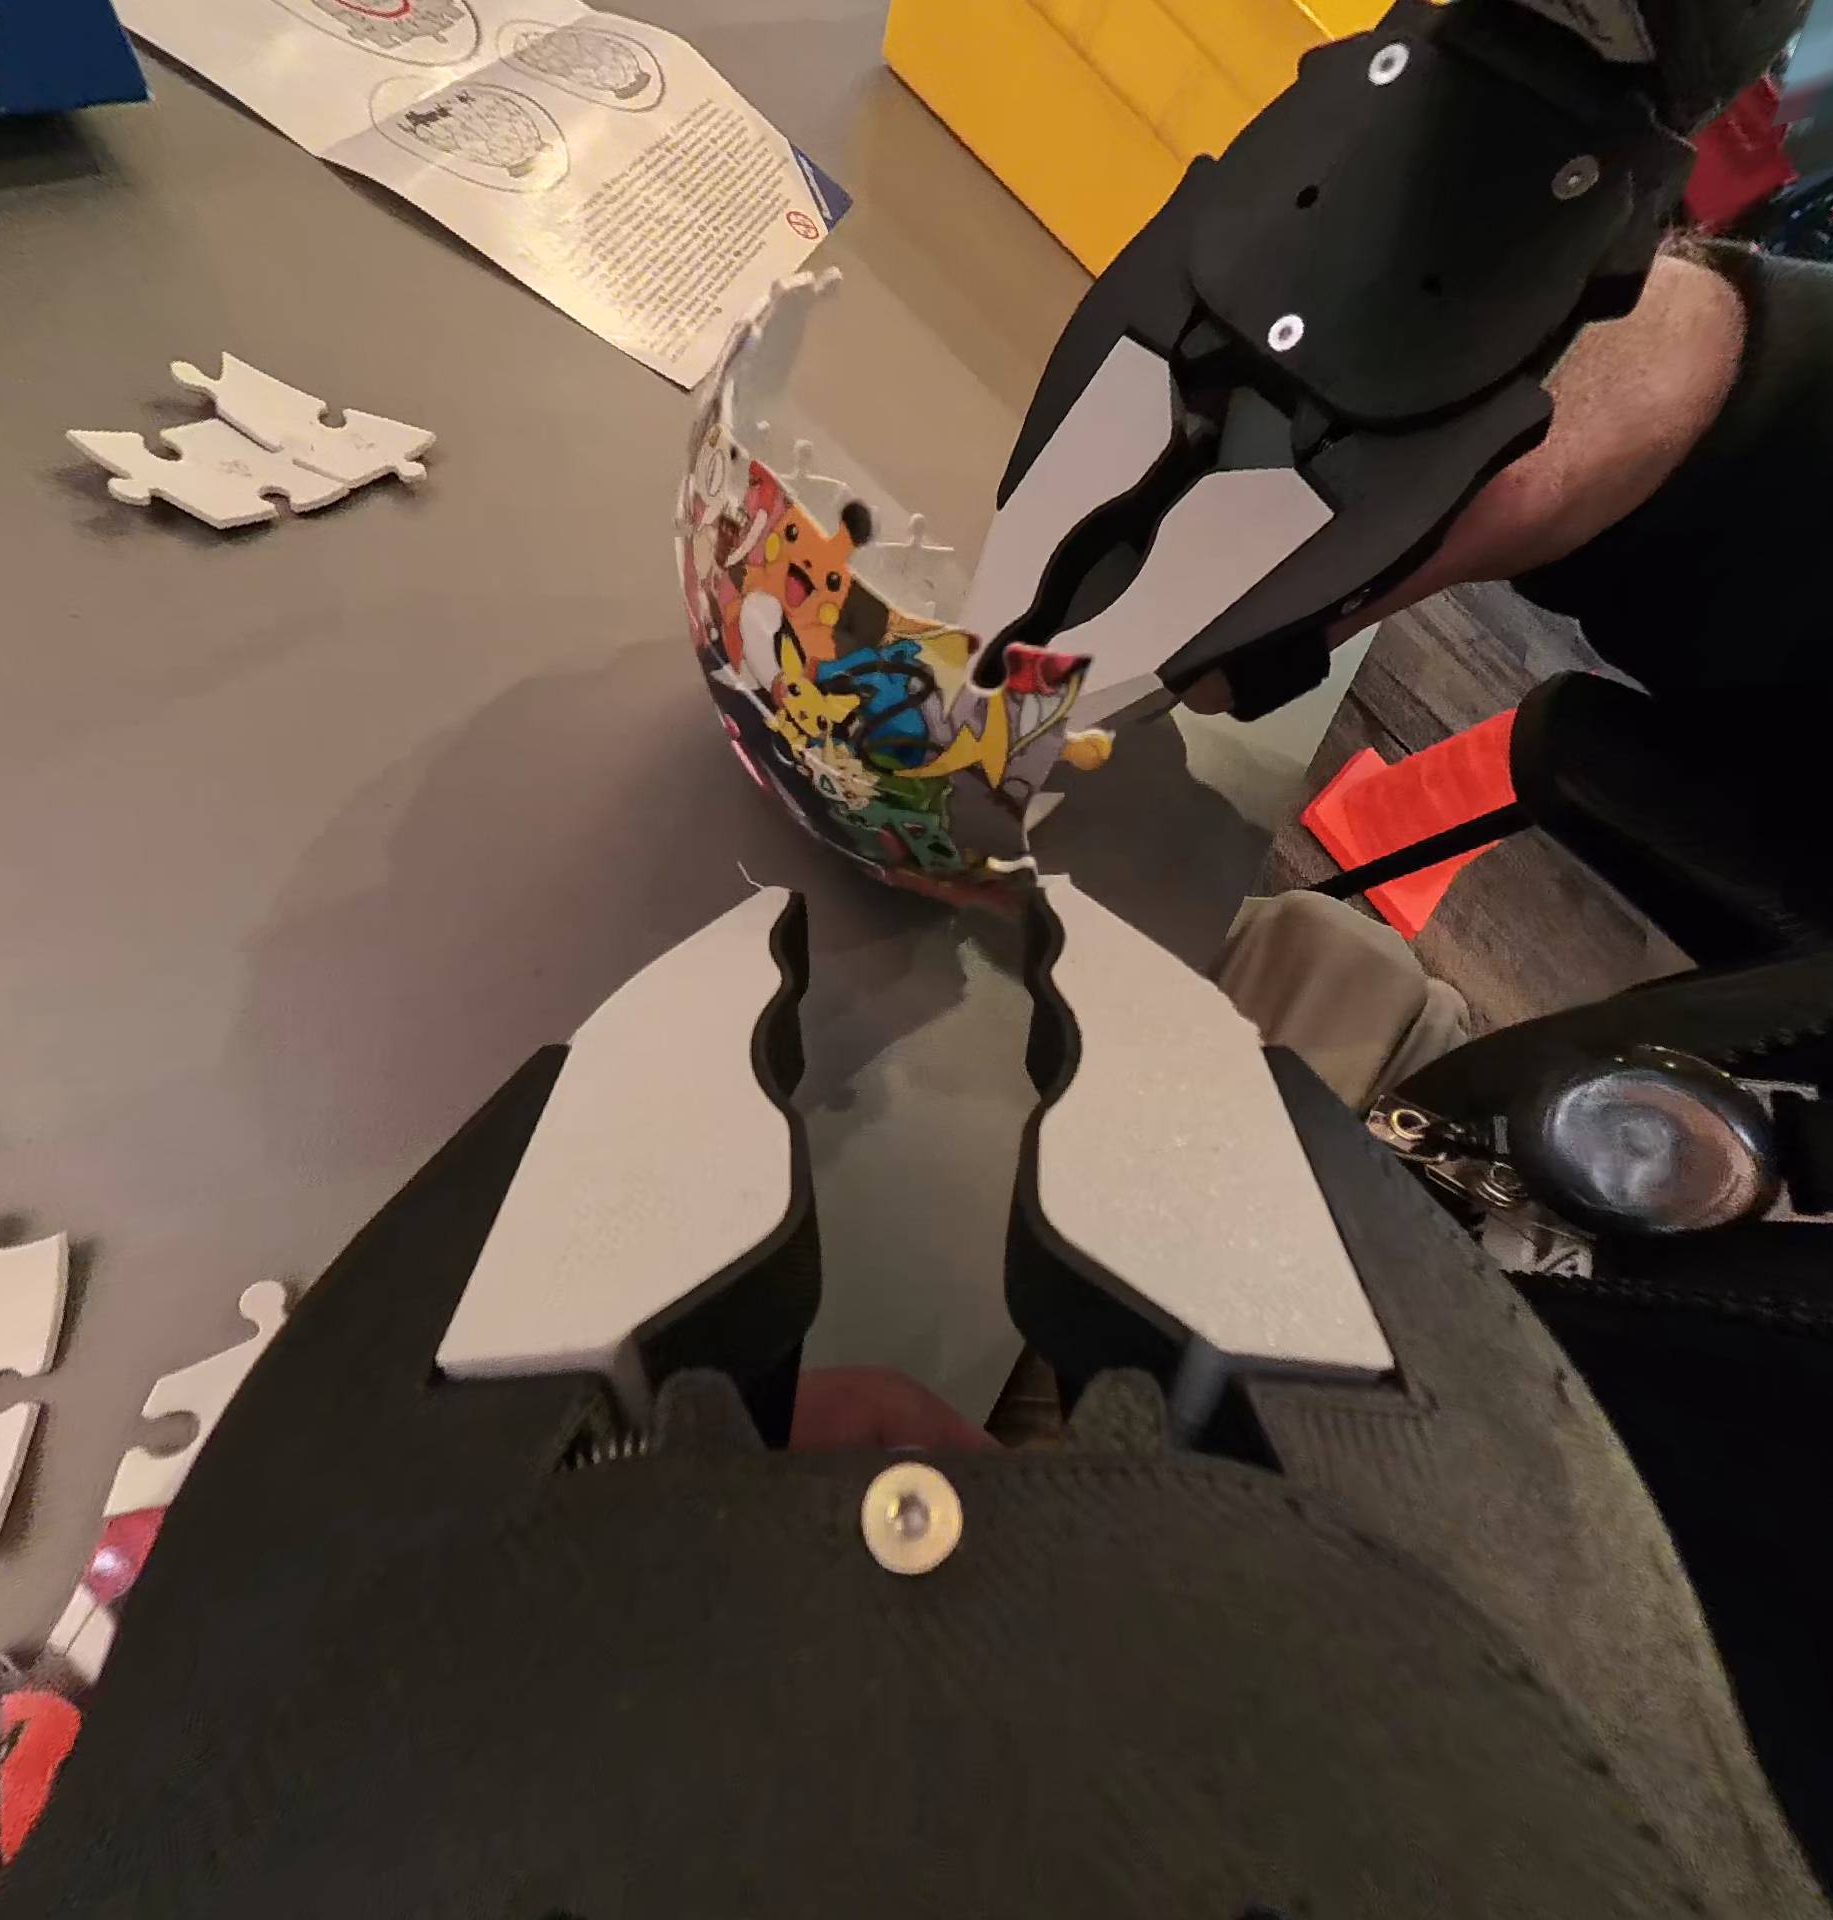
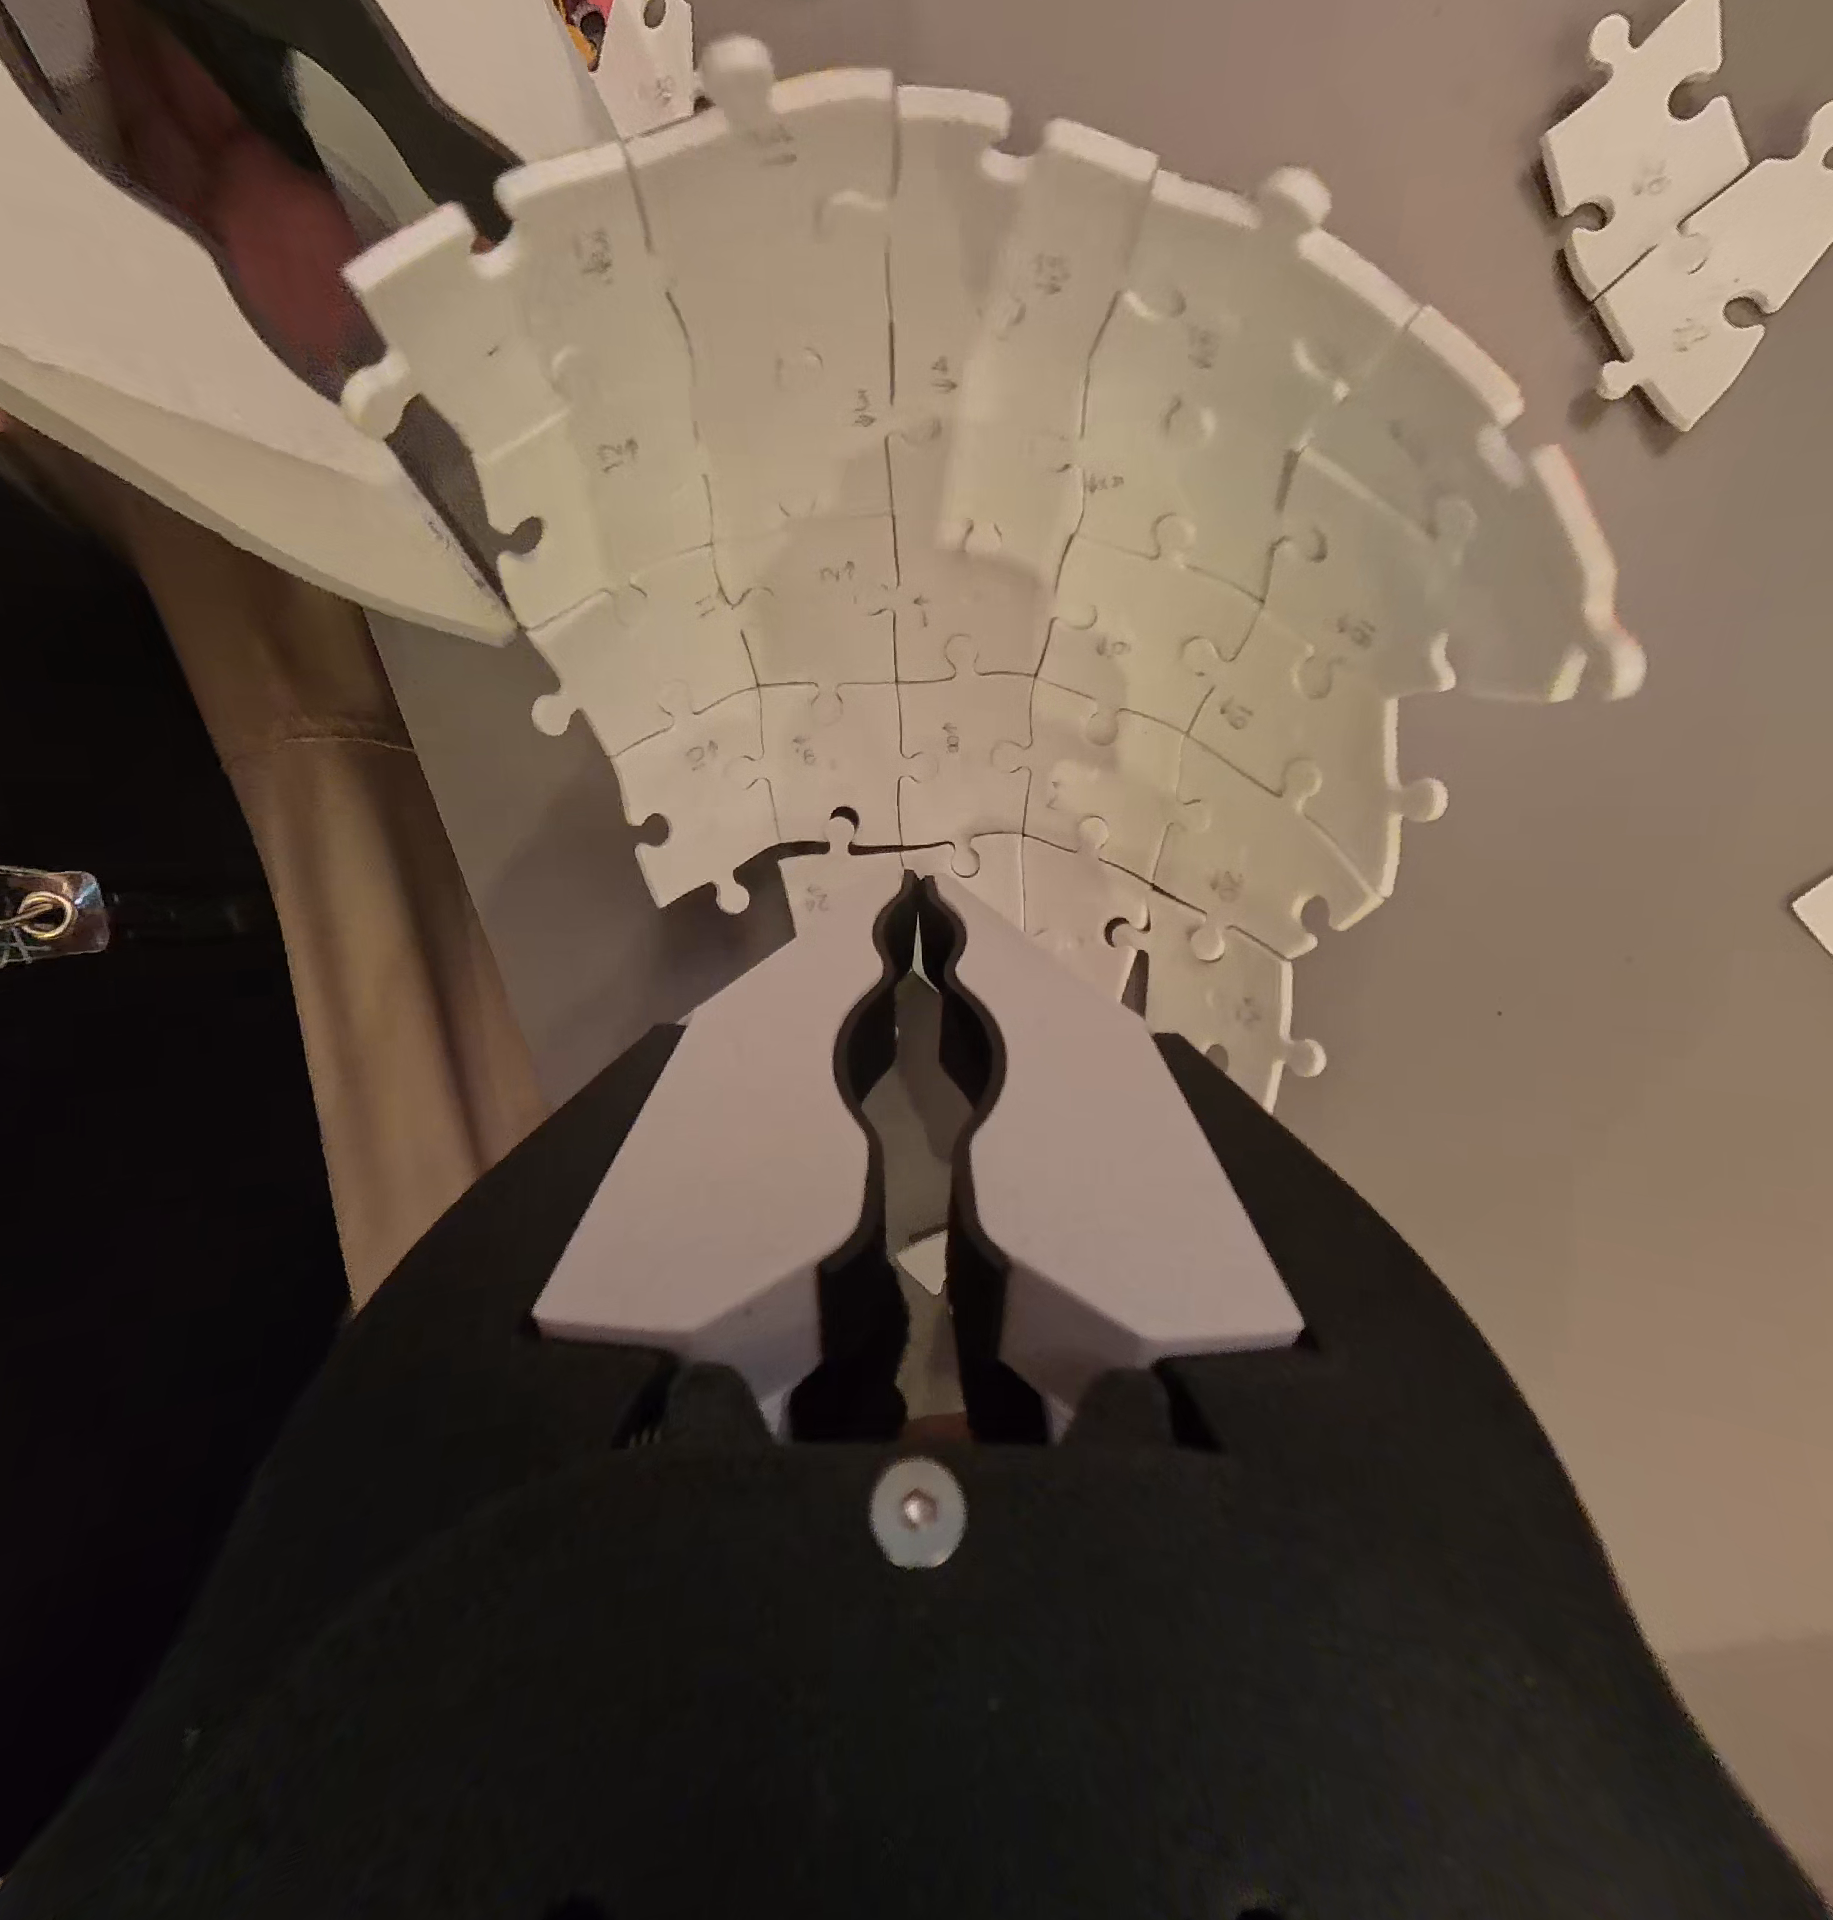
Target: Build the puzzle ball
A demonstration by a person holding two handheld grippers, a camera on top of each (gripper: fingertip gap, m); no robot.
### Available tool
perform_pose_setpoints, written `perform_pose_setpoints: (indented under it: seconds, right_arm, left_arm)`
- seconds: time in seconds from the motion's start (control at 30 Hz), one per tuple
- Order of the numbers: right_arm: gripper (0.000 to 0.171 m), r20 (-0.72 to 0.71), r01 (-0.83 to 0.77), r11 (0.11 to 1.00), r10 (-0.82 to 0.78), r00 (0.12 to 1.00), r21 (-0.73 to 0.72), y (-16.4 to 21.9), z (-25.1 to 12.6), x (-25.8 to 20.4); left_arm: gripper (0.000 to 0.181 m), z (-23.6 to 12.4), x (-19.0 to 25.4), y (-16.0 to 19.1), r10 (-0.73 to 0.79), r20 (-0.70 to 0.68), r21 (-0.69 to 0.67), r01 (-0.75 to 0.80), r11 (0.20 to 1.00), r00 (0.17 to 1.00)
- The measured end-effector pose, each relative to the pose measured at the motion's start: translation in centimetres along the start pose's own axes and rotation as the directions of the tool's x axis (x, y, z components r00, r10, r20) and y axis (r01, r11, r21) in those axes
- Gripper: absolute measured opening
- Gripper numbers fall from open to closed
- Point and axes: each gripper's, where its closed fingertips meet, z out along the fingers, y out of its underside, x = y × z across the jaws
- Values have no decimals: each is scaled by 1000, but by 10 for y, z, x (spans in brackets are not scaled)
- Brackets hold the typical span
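At centre of the grey desk (image 1: 372, 727) sits the half-built puzzle ball (image 1: 839, 665), a curved shell of interlocked plastic pieces — bright cartoon print on the outside, plain white on the inside — standing on the desk with its open side turned toward the right hand-held gripper (image 2: 917, 883). That black gripper with white finger pads is pressed together on the shell's near edge, pinching one white piece at the rim; from the left wrist view its tips (image 1: 995, 665) bite the printed edge from above. The left hand-held gripper (image 1: 912, 904) hovers just in front of the shell's base, fingers spread with nothing between them — near it, whether touching I cannot tell. Out to the left, a small joined cluster of white puzzle pieces (image 1: 257, 447) lies flat, and more loose white pieces (image 1: 8, 1351) lie at the near-left edge. Beyond the shell, a folded paper instruction leaflet (image 1: 538, 135) lies open, with a yellow box (image 1: 1047, 114) behind it.
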Motion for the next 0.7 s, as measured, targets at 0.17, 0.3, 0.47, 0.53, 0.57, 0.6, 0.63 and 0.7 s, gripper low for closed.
perform_pose_setpoints:
  seconds: [0.17, 0.3, 0.47, 0.53, 0.57, 0.6, 0.63, 0.7]
  right_arm:
    - [0, -13, -9, 1000, 9, 1000, 9, 0, 0, 1]
    - [0, -23, -35, 999, 35, 999, 24, -2, 1, 4]
    - [0, -39, -57, 997, 59, 997, 47, -4, 2, 5]
    - [0, -38, -63, 997, 65, 997, 54, -4, 2, 5]
    - [0, -36, -66, 996, 68, 997, 57, -4, 2, 5]
    - [0, -35, -67, 996, 69, 997, 58, -4, 2, 5]
    - [0, -35, -62, 996, 64, 997, 58, -4, 1, 5]
    - [0, -32, -65, 996, 67, 997, 64, -4, -1, 5]
  left_arm:
    - [42, 2, 4, 4, -3, -27, -12, 3, 1000, 1000]
    - [44, 6, 8, 4, 13, -37, -16, -14, 1000, 999]
    - [46, 8, 10, 7, 37, -46, -32, -39, 999, 998]
    - [47, 9, 10, 7, 44, -45, -32, -45, 998, 998]
    - [47, 9, 10, 7, 41, -47, -31, -42, 999, 998]
    - [47, 10, 9, 7, 38, -48, -30, -40, 999, 998]
    - [46, 10, 9, 8, 41, -41, -30, -42, 999, 998]
    - [46, 10, 6, 9, 50, -25, -31, -51, 998, 998]
